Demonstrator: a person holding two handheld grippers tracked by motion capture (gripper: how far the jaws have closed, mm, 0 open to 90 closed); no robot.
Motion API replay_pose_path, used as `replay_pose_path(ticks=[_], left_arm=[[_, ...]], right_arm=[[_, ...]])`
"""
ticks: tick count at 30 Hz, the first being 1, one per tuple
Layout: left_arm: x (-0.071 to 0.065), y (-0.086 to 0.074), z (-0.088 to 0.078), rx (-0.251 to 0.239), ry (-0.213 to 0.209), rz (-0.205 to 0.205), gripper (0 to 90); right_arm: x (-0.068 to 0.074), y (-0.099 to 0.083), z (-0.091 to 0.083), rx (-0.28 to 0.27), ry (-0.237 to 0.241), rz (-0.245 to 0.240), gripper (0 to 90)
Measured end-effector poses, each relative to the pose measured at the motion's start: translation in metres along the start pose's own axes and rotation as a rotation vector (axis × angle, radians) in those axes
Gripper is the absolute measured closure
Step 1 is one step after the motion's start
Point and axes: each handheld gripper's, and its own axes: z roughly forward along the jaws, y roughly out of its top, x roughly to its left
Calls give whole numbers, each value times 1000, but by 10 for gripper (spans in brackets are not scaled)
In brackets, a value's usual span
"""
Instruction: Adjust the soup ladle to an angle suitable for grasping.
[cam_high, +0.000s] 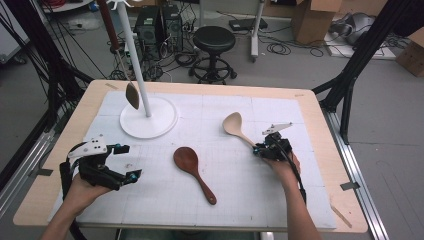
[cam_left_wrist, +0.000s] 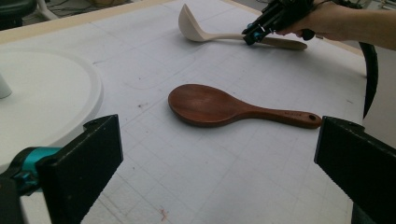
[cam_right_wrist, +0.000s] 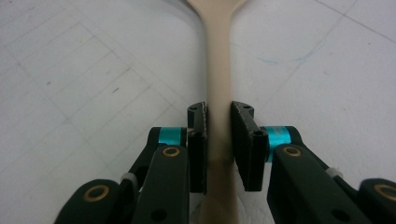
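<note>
- Right of centre in the high view, the right gripper (cam_high: 264, 148) clamps the pale wooden ladle (cam_high: 234, 125) by its slim handle.
- Lower left, the left gripper (cam_high: 127, 162) holds its jaws wide apart.

Both grippers matte black. Left gripper (cam_high: 131, 162): grey three-cornered plate on top, teal collars behind the jaws, black cable trailing back. Right gripper (cam_right_wrist: 218, 140): teal collars, brass-coloured pivot screws, white ties. Forearms bare, no sleeves.
</note>
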Motion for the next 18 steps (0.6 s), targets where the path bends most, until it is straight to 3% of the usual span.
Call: replay_pose_path(ticks=[8, 18], left_arm=[[0, 1, 1, -1, -4, 4, 17], [0, 1, 0, -3, -6, 3, 17]], right_arm=[[7, -3, -9, 7, 54, -41, 783], [9, -4, -5, 12, 90, -36, 754]])
